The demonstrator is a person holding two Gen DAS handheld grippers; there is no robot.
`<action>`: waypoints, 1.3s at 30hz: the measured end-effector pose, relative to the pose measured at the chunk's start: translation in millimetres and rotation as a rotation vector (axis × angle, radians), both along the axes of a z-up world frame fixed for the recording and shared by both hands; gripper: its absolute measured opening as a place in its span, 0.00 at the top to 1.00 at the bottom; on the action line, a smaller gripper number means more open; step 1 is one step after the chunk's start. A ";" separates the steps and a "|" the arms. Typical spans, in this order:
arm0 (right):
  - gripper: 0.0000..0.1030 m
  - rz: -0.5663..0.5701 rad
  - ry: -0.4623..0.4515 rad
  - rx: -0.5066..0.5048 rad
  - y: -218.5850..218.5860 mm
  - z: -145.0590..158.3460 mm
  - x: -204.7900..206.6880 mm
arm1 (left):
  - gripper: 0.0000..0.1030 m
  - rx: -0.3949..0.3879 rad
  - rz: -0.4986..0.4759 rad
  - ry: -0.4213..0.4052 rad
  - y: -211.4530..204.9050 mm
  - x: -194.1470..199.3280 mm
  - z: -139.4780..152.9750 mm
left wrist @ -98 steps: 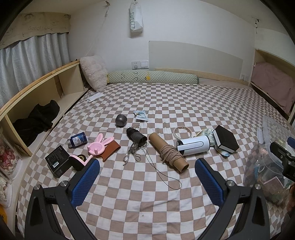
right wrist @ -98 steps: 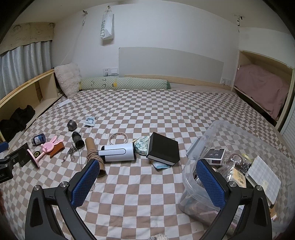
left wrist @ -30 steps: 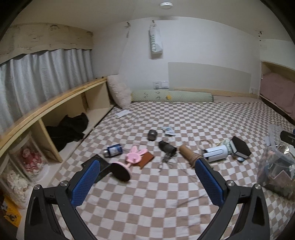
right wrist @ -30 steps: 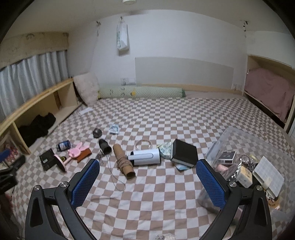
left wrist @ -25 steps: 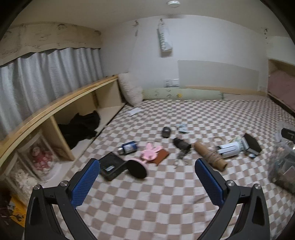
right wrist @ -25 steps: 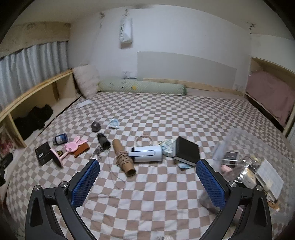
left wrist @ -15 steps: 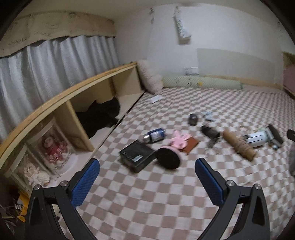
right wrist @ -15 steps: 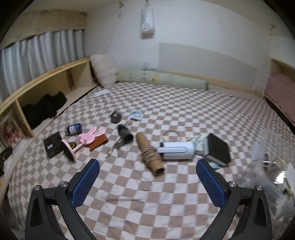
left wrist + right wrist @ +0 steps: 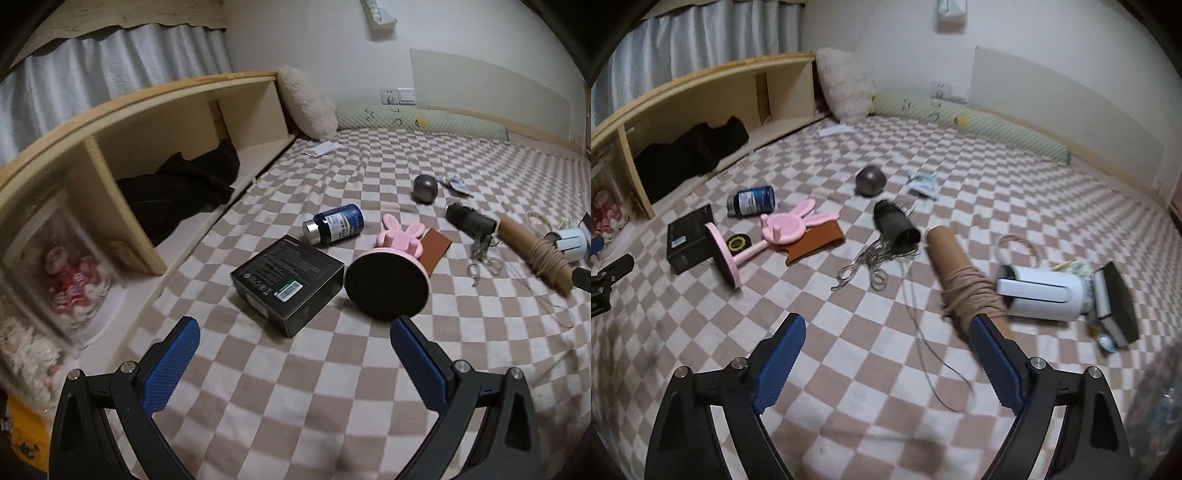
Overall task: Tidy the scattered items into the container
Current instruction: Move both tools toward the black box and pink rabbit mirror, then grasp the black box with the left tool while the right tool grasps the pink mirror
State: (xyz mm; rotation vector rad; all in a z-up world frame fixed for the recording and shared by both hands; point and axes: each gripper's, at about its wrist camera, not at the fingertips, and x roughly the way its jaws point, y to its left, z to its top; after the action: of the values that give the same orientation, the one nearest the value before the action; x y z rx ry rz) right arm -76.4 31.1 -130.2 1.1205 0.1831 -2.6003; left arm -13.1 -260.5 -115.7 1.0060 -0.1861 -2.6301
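Clutter is spread over the brown-and-white checked bedspread, and nothing is held. The left gripper is seen with its blue-padded jaws spread wide and empty, and the right gripper likewise. Compared with three seconds ago, when the row of items was viewed from further back, the left gripper has been swung toward the shelf side and brought near the flat black cardboard box, which now lies just ahead of its jaws, touching the round black base of the pink rabbit-eared stand. Behind them lies the blue bottle with a silver cap. The right gripper has been turned away from the clear plastic container, of which only a blur is seen at the frame's right edge; the brown cardboard tube wound with twine is now near its right finger. A pick of the black box is judged to be next, with a long carry back to the container.
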 end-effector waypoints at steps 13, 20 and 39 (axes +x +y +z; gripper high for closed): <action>0.28 0.213 -0.042 -0.041 -89.3 -40.9 -35.4 | 0.00 0.006 0.103 -0.036 -58.2 -51.6 -60.9; 0.29 0.371 -0.015 -0.042 -158.9 -47.7 -38.3 | 0.00 0.098 0.106 -0.027 -79.0 -47.5 -78.2; 0.73 0.459 -0.081 -0.076 -184.8 -62.7 -42.6 | 0.00 0.271 -0.066 0.006 -103.9 -106.7 -54.6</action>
State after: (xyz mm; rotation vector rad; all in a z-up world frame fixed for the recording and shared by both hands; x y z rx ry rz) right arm -119.0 -153.7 -193.0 1.0153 0.2839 -2.1362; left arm -119.8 -364.4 -170.4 1.0917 0.1462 -2.7713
